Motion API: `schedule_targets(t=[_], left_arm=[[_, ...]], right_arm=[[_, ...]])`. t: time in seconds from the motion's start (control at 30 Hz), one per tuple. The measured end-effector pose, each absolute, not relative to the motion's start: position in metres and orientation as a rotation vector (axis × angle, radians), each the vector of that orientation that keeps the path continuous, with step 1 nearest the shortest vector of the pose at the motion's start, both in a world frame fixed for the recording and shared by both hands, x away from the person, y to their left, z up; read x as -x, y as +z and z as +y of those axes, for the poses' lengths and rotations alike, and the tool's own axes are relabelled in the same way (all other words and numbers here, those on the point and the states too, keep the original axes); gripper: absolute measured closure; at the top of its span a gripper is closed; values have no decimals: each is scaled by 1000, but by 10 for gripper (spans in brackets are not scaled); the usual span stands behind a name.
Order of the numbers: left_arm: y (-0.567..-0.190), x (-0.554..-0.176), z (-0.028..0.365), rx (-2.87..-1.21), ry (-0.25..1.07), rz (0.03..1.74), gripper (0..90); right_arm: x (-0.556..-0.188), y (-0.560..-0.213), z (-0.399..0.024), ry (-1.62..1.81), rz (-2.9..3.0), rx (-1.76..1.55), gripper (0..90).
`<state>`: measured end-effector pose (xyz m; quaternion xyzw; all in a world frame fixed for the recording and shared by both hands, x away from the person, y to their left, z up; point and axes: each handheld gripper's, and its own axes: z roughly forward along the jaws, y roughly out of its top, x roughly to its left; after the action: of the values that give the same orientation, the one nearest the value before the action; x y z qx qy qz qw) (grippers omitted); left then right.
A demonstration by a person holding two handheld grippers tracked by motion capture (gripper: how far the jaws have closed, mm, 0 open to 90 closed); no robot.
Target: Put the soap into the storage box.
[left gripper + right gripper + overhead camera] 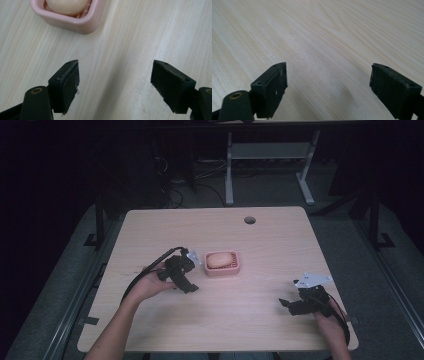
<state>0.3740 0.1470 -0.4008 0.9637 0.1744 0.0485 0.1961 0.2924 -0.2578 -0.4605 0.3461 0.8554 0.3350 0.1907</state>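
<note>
on the table (260, 295), near its middle: a dish (222, 269) with soap (219, 259) in it; left gripper (187, 287) just left of it, right gripper (286, 305) well apart at the right edge

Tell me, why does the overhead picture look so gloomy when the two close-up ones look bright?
High view: the room around the table is nearly black and the light is dim. Left gripper view: bright and even, with the pink dish cut off at the top edge and slightly soft. Right gripper view: sharp wood grain, faint shadows under the jaws.
</note>
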Motion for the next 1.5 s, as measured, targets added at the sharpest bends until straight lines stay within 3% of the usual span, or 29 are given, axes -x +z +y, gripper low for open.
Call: schedule_targets(t=[1.5], left_arm=[[-423, -331, 200, -2631, 159, 559, 226]], right_arm=[[-292, -463, -256, 914, 2419, -977, 139]])
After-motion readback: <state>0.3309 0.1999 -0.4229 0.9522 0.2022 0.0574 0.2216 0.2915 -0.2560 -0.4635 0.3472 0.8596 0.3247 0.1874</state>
